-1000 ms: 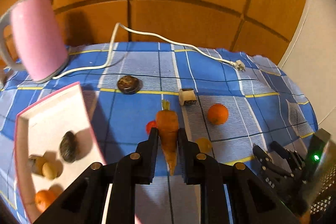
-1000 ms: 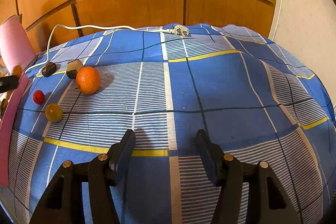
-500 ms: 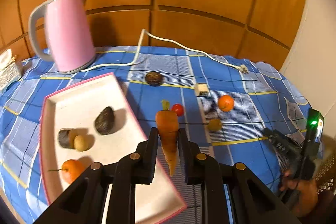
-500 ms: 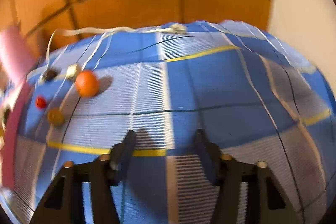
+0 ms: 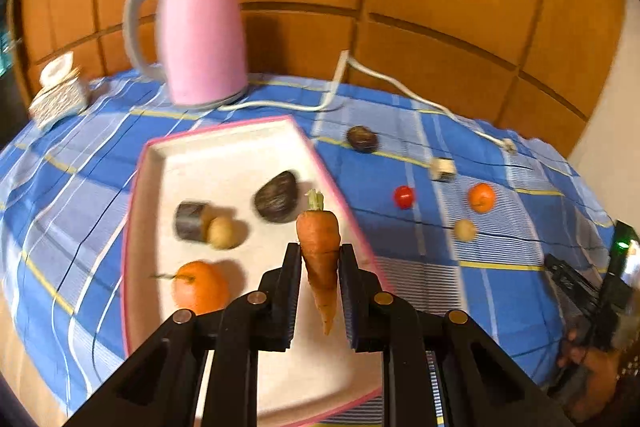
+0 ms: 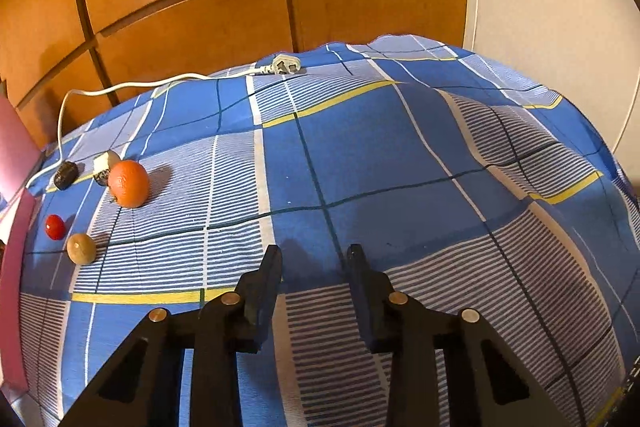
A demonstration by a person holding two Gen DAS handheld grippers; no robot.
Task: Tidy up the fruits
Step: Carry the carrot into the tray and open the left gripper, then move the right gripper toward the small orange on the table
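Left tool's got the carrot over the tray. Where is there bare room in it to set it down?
The tray has bare floor at its far end, toward the kettle, and in the near right corner under the carrot. Its middle and near left are crowded: the dark fruit, a dark chunk touching a yellow ball, and an orange.
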